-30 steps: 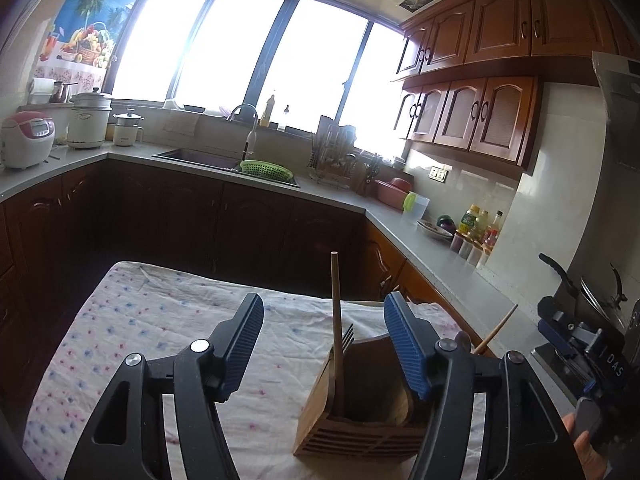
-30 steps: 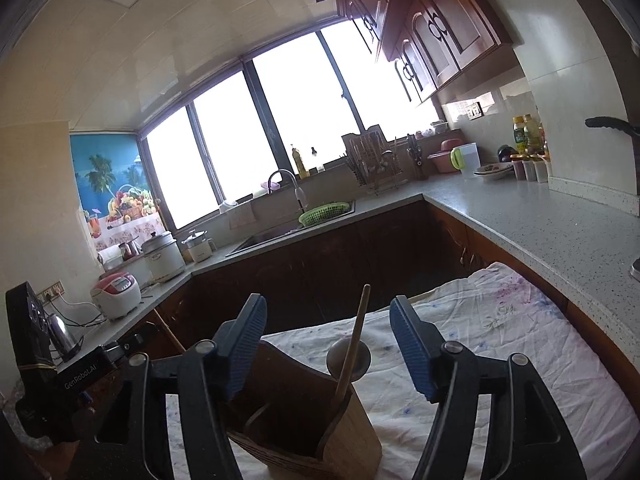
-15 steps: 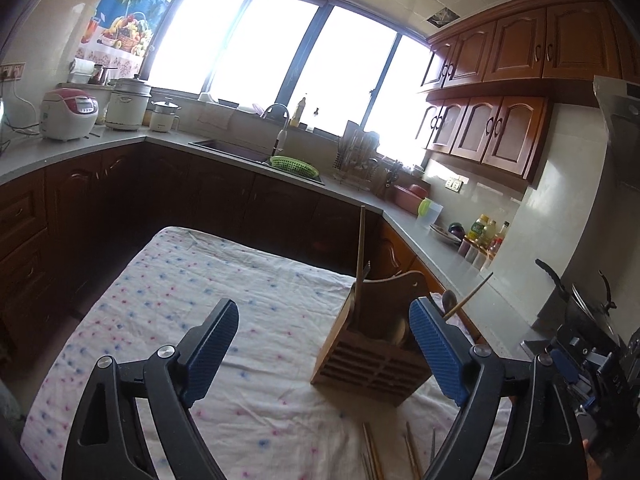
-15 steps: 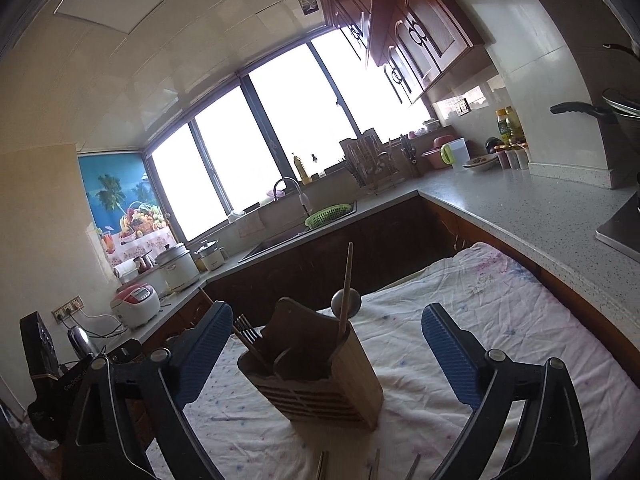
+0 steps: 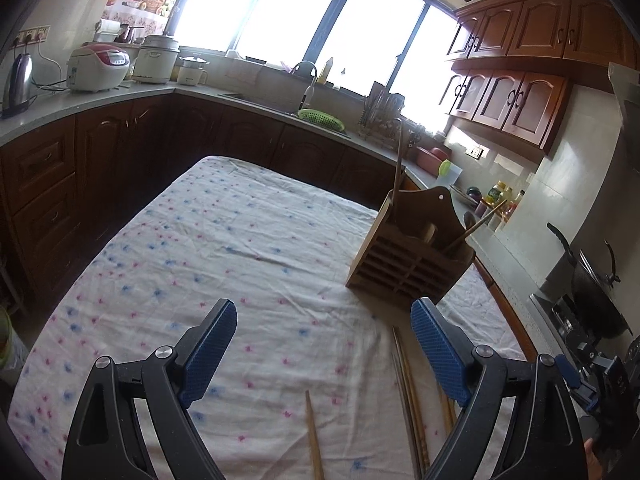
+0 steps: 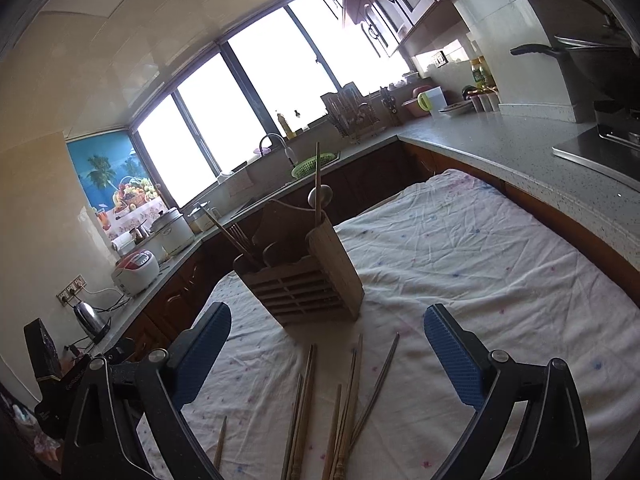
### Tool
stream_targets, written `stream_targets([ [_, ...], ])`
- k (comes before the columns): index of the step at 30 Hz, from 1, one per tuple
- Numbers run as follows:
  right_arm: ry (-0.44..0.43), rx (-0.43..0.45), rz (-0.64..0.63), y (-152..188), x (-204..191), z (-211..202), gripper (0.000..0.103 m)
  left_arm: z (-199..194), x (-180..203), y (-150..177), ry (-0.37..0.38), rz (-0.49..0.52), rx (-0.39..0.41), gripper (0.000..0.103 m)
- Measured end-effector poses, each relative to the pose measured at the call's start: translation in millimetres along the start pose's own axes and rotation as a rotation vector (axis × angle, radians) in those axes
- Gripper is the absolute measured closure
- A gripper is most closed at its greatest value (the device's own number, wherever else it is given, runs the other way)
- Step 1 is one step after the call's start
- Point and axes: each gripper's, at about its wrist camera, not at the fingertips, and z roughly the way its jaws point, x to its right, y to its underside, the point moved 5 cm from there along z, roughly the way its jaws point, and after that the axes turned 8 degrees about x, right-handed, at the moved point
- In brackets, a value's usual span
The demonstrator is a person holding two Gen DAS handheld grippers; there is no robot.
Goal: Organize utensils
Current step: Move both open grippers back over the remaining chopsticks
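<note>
A wooden utensil holder (image 5: 412, 248) (image 6: 308, 276) stands upright on the cloth-covered table (image 5: 224, 248). It holds a long wooden stick, a spoon and a fork. Several chopsticks (image 6: 320, 404) (image 5: 408, 392) lie loose on the cloth in front of it. One more chopstick (image 5: 314, 440) lies apart to the left. My left gripper (image 5: 324, 348) is open and empty, above the cloth, short of the holder. My right gripper (image 6: 328, 352) is open and empty, above the loose chopsticks.
Kitchen counters wrap around the table: rice cookers (image 5: 98, 66) and a kettle (image 5: 16, 80) at left, a sink with a green basket (image 5: 320, 118) at the back, a wok on a stove (image 5: 592, 296) at right.
Both grippers have opened wide and pulled back from the holder, which now stands free on the cloth. The loose chopsticks have come into view below.
</note>
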Motion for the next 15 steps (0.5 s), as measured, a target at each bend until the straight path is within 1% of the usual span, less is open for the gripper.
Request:
stream_targets([
  [4, 0.018, -0.021, -0.016, 16.3, 2.7, -11.0, 0.004, -6.9, -1.6, 10.2, -0.015, -0.001, -0.043, 0.014],
  [8, 0.032, -0.052, -0.033, 30.8, 5.1, -15.4, 0.004, -9.0, 3.7, 13.9, -0.032, 0.027, -0.07, 0.014],
  [15, 0.05, -0.091, -0.051, 44.4, 7.9, -14.7, 0.005, -9.7, 5.0, 20.8, -0.034, 0.05, -0.121, 0.014],
])
